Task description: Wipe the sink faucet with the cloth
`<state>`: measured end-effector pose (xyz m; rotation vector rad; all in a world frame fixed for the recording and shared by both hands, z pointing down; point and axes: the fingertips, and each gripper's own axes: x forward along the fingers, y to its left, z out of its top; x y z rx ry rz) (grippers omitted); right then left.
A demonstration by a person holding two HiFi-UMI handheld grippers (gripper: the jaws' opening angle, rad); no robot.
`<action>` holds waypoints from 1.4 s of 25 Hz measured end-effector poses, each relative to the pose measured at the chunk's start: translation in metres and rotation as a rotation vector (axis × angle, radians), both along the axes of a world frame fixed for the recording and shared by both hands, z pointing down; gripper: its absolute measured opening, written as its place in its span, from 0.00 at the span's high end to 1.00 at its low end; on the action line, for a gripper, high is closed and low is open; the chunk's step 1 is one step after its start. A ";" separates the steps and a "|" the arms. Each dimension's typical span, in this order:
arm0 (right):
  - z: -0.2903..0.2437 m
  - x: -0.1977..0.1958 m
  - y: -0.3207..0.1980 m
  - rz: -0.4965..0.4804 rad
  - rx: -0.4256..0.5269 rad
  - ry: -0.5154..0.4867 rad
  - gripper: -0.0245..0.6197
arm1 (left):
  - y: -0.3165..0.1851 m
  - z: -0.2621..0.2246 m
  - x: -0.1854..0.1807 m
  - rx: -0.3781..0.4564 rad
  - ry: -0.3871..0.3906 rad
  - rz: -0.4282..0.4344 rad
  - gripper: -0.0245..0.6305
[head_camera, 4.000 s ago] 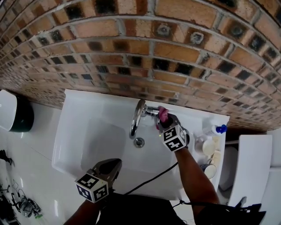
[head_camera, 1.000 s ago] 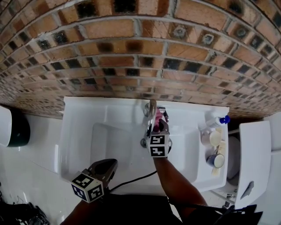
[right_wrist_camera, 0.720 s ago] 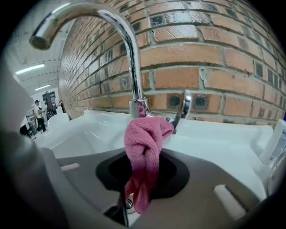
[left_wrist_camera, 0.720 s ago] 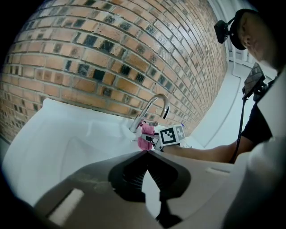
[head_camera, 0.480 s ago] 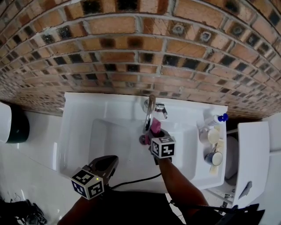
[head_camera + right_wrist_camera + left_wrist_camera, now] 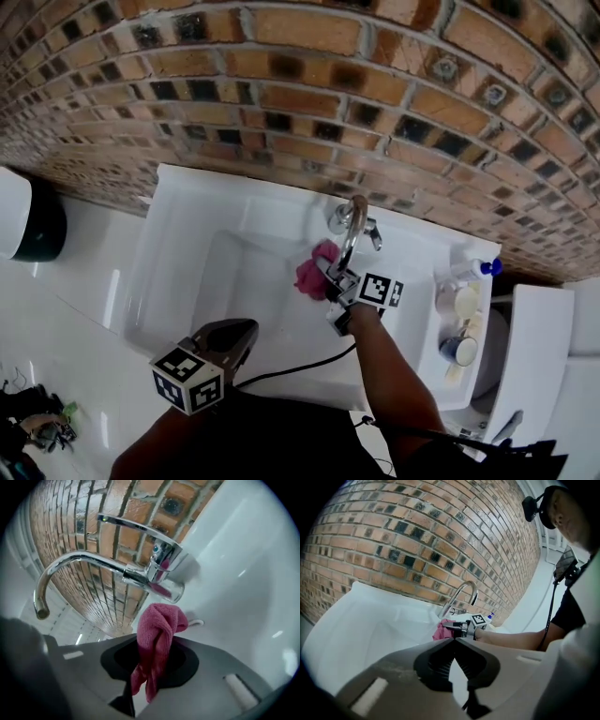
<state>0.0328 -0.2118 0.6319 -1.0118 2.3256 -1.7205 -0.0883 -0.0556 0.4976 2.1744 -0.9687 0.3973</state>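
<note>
Rear wall: a brick wall (image 6: pixel 281 84) fills the upper half of the head view, in red-brown courses with dark inset squares and pale mortar.

Floor: a glossy white floor (image 6: pixel 66 319) at lower left carries bright reflected streaks.

Left edge: a rounded white and dark green container (image 6: pixel 28 225).

Right edge: a white flat-topped unit (image 6: pixel 548 328).

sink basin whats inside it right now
The pink cloth, clamped in the right gripper, beside the faucet spout. The basin floor directly beneath them is covered by cloth and gripper.

right gripper (image 6: pixel 332 277) apparently swung cloth (image 6: pixel 313 270) left of faucet (image 6: pixel 354 223)
</note>
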 end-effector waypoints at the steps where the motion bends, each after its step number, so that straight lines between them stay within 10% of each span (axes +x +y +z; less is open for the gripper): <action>1: -0.001 0.002 -0.006 0.011 0.007 0.001 0.82 | 0.000 0.001 -0.002 -0.003 0.001 -0.008 0.96; 14: -0.036 -0.010 -0.048 0.084 0.100 -0.264 0.82 | -0.010 0.009 -0.008 -0.029 0.004 -0.054 0.96; 20: -0.027 0.010 -0.044 0.107 0.105 0.025 0.82 | -0.011 0.007 -0.005 -0.024 0.009 -0.044 0.96; 35: -0.135 -0.010 -0.041 -0.042 0.557 0.099 0.82 | 0.003 -0.008 -0.006 0.021 0.015 -0.055 0.96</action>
